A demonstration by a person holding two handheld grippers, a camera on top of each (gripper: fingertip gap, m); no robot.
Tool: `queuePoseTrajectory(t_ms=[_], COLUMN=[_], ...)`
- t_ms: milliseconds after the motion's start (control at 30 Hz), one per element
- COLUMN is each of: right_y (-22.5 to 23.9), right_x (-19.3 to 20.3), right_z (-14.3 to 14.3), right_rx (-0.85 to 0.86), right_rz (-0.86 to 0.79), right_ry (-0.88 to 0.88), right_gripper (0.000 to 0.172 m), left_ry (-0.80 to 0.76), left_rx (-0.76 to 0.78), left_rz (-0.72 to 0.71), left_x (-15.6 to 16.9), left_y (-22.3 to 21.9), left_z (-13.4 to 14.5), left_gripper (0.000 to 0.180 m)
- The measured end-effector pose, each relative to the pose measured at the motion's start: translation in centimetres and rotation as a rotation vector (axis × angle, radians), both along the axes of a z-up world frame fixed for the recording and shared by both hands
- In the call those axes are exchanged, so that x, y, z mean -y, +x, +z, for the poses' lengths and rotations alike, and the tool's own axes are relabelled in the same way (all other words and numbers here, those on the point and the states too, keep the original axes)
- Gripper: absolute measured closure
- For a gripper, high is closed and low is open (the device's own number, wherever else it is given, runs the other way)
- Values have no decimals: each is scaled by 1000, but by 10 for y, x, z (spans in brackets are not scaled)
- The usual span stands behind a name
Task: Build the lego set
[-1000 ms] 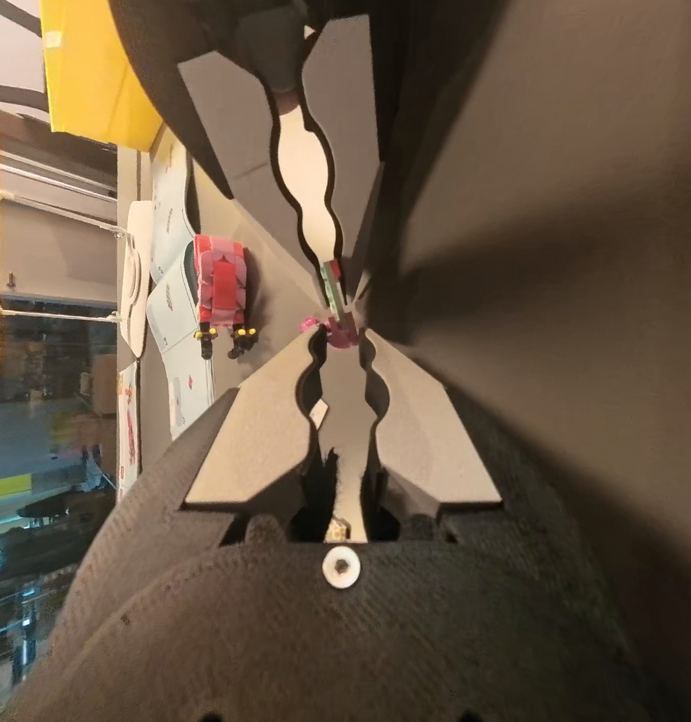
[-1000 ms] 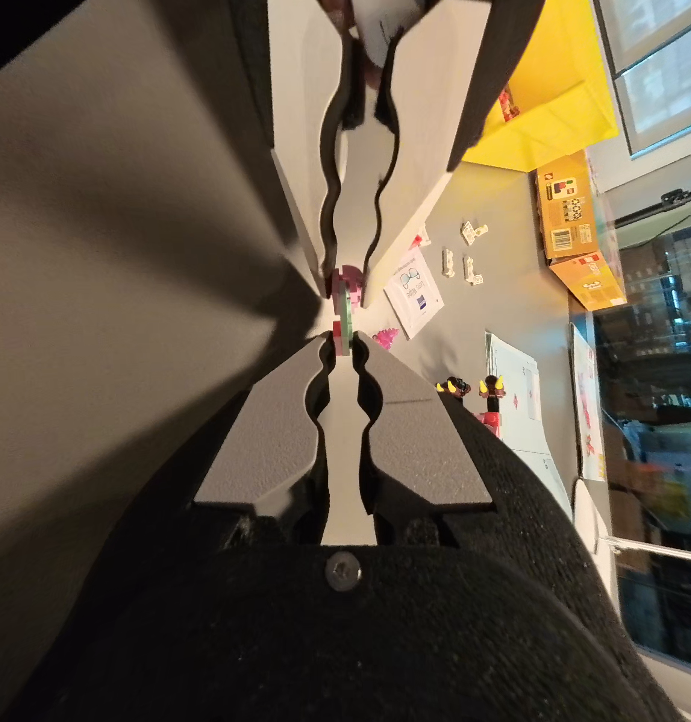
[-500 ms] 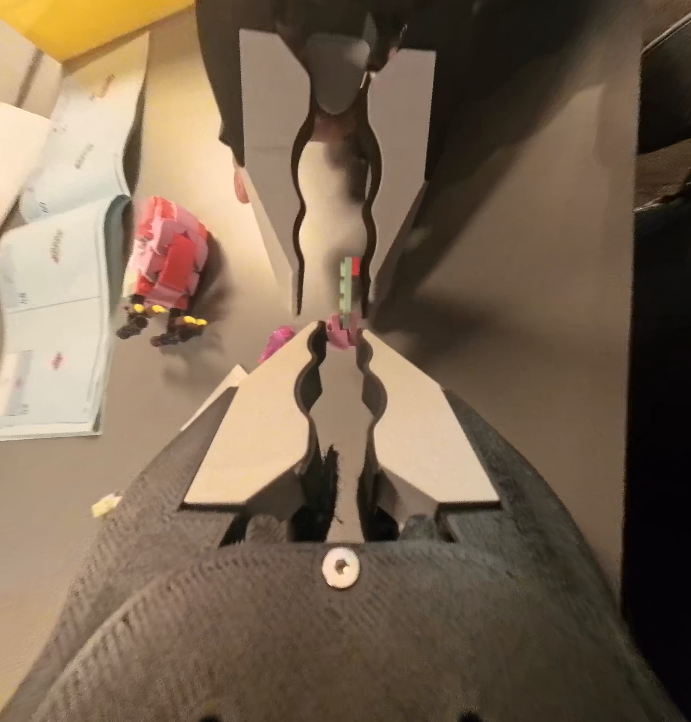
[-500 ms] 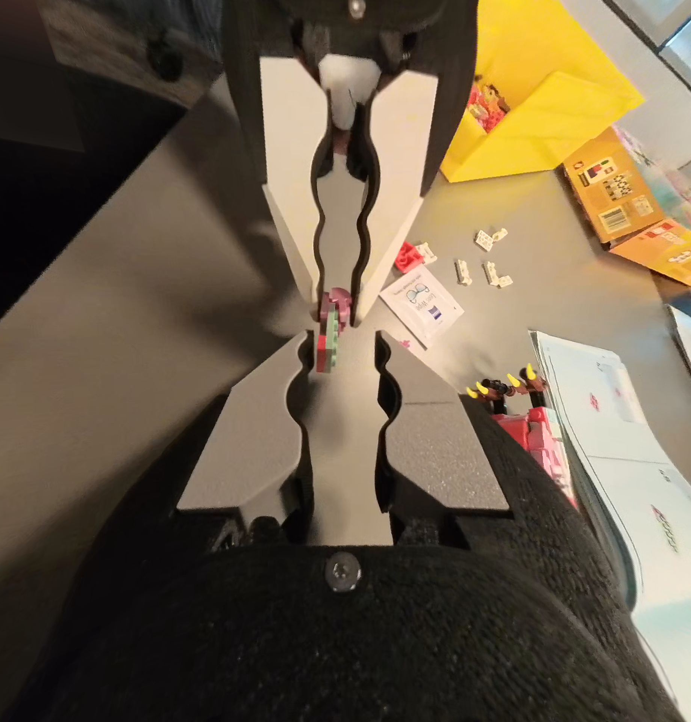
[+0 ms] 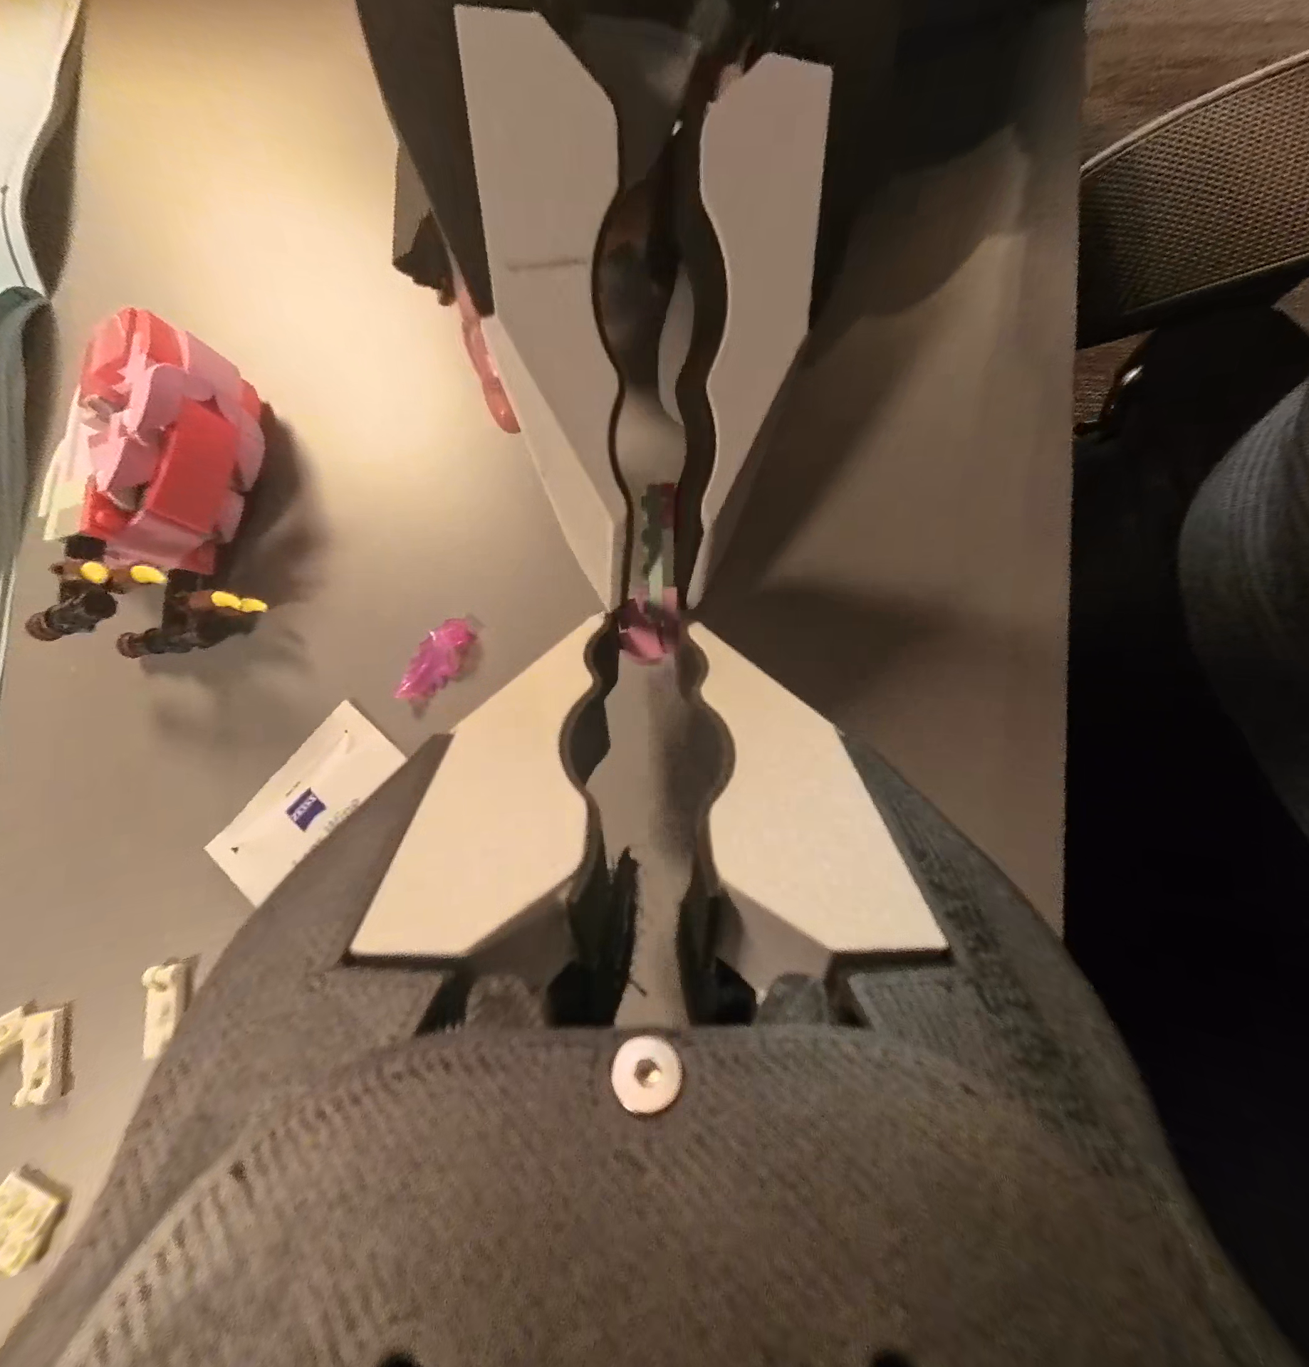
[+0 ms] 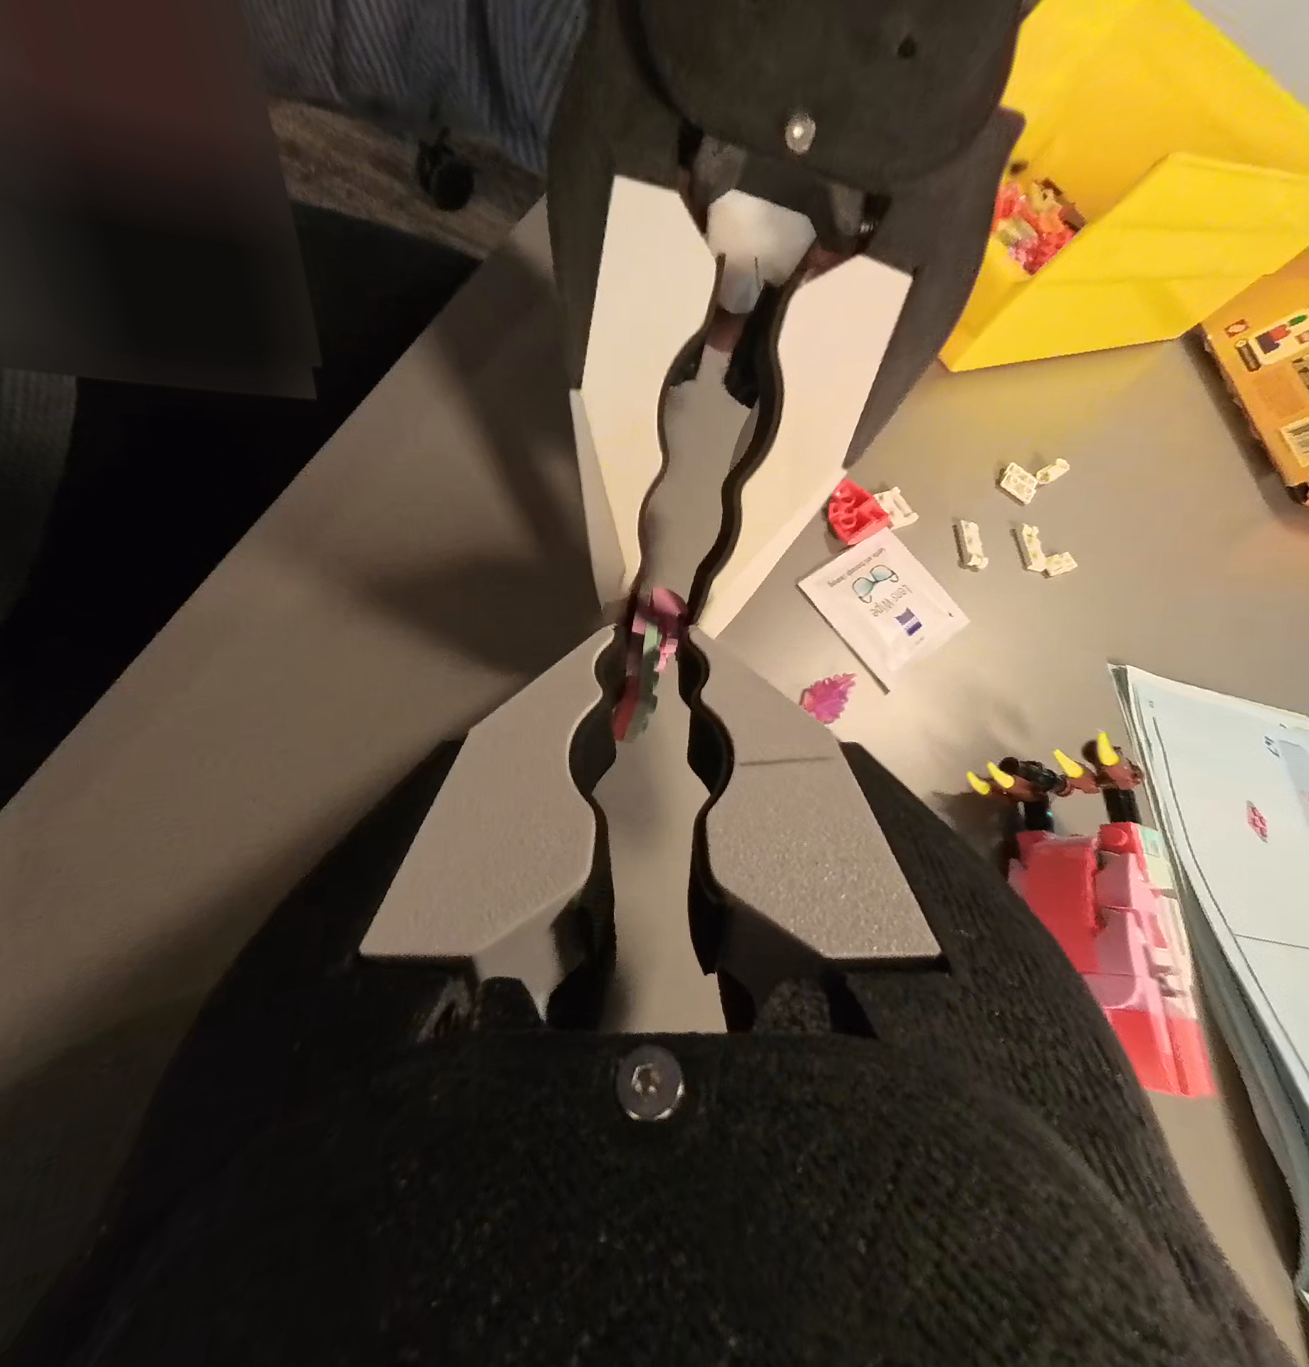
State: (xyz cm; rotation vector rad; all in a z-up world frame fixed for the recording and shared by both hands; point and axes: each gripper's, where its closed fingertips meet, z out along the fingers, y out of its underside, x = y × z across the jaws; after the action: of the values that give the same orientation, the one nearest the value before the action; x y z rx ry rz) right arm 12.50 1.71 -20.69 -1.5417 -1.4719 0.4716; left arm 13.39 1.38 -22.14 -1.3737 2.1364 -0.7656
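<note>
Item: pink-green piece (image 6: 640,695). Your left tongs (image 5: 650,625) pinch one end. Your right tongs (image 6: 653,636), wider a moment ago, now narrow onto it (above the bench (image 5: 341,222)).

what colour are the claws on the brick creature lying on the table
Yellow claws on dark brown feet of the brick creature; right wrist view shows them best.

Grey-brown tabletop (image 6: 281,666) under warm light, dark mesh office chair (image 5: 1214,185) past the table edge
</note>
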Motion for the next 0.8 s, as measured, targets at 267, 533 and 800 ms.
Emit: queuePoseTrajectory(t_ms=[267,533,800], right_y=[3,4,4], right_x=[2,2,2], right_z=[-10,-11,-11], right_rx=[64,66,64], right_rz=[8,4,1], right_ry=[-26,-32,-41], right_gripper=[164,164,165], left_ry=[-17,58,187], left_rx=[8,101,158], left_rz=[28,208,223], left_x=[4,-5,0], left_y=[2,1,1], left_z=[-7,-4,-3], left_gripper=[164,146,159])
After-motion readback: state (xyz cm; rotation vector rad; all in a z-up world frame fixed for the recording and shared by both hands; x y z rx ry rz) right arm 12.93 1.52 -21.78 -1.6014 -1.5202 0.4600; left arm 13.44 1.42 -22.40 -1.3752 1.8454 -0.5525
